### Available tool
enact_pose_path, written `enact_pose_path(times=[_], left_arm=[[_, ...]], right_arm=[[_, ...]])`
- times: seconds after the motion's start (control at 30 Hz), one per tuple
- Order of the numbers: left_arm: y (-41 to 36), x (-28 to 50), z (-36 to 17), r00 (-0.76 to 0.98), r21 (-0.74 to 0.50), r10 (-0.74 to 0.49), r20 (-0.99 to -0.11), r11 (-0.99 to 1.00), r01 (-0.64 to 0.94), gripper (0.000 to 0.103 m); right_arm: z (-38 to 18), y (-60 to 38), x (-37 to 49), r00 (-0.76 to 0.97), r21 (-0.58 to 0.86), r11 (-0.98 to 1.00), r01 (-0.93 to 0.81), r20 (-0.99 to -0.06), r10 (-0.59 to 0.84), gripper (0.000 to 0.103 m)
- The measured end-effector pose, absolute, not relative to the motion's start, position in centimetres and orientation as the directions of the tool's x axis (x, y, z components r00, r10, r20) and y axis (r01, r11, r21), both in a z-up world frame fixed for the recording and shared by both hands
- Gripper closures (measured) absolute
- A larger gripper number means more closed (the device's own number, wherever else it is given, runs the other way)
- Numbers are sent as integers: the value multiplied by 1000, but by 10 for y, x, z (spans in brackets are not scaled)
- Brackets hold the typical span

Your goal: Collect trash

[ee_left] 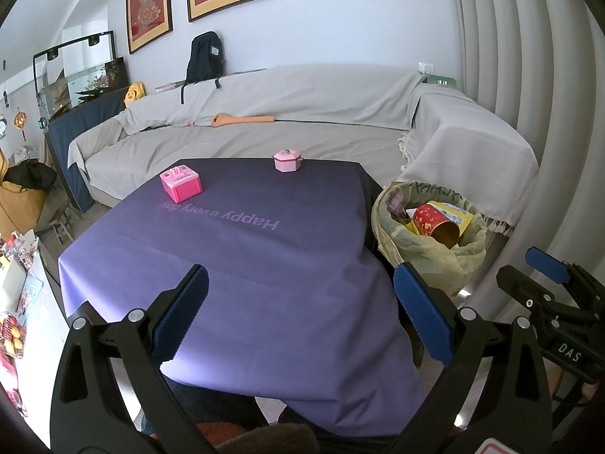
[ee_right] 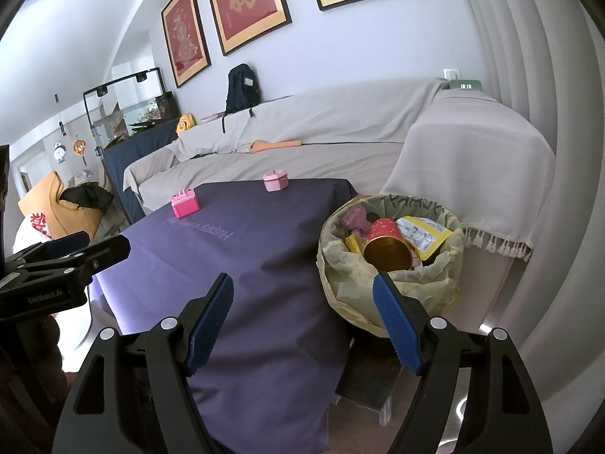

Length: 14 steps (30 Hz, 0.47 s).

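Note:
A trash bin [ee_right: 452, 261] lined with a yellow-green bag stands on the floor right of the table. Inside it lie a red can [ee_right: 385, 244] with a gold interior, a yellow packet [ee_right: 425, 238] and a crumpled pink wrapper [ee_right: 355, 219]. The bin [ee_left: 469, 253] and can [ee_left: 435, 223] also show in the left wrist view. My left gripper [ee_left: 300, 276] hangs open over the near part of the purple tablecloth [ee_left: 245, 257], holding nothing. My right gripper [ee_right: 302, 280] is open and empty, its right finger in front of the bin's near rim.
Two pink toy boxes [ee_left: 180, 185] [ee_left: 288, 160] sit at the table's far side. A sofa [ee_left: 302, 113] under a grey cover wraps behind the table and bin. A backpack [ee_left: 206, 56] leans on its back. Pale curtains [ee_left: 529, 75] hang at the right. Clutter fills the left edge.

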<state>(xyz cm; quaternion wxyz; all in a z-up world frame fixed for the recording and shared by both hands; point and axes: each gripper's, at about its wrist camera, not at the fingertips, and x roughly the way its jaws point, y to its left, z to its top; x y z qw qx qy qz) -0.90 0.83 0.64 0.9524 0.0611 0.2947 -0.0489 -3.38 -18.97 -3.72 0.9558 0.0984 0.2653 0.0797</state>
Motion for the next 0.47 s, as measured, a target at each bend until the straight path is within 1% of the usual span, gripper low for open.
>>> enact_pose_path(times=[0.47], left_arm=[[11, -9, 8, 819, 75, -60, -571, 989, 125, 9]], right_arm=[[-41, -190, -34, 844, 233, 968, -92, -497, 200, 31]])
